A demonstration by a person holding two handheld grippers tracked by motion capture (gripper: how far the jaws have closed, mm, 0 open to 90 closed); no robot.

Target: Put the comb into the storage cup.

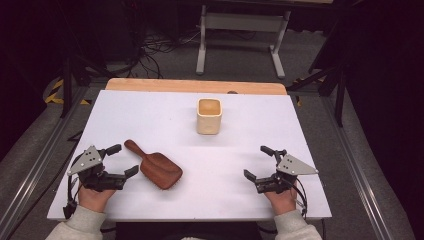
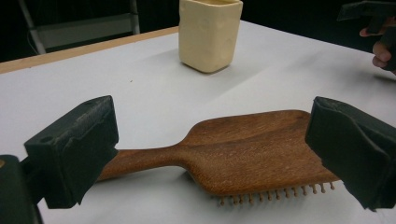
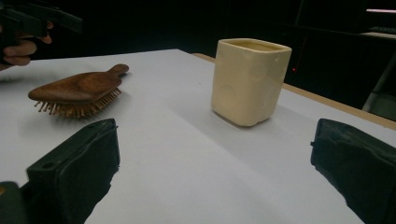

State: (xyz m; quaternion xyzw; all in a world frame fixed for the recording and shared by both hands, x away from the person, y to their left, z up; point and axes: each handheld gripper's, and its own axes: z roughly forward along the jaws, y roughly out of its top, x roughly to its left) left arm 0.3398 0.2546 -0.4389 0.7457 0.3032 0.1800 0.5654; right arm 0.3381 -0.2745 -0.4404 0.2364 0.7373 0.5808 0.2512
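A brown wooden hairbrush (image 1: 155,165) lies bristles down on the white table (image 1: 150,115), its handle pointing to the far left. My left gripper (image 1: 124,159) stands open just left of it, jaws wide, with the hairbrush (image 2: 243,149) close in front and nothing held. A cream square cup (image 1: 208,116) stands upright at the middle back. My right gripper (image 1: 259,162) rests open at the right front, empty; its view has the cup (image 3: 250,79) ahead and the hairbrush (image 3: 77,91) at the left.
A wooden strip (image 1: 195,86) runs along the table's far edge. Beyond it stand a grey table frame (image 1: 240,30) and cables on the floor. Metal rails (image 1: 35,170) flank the table on both sides.
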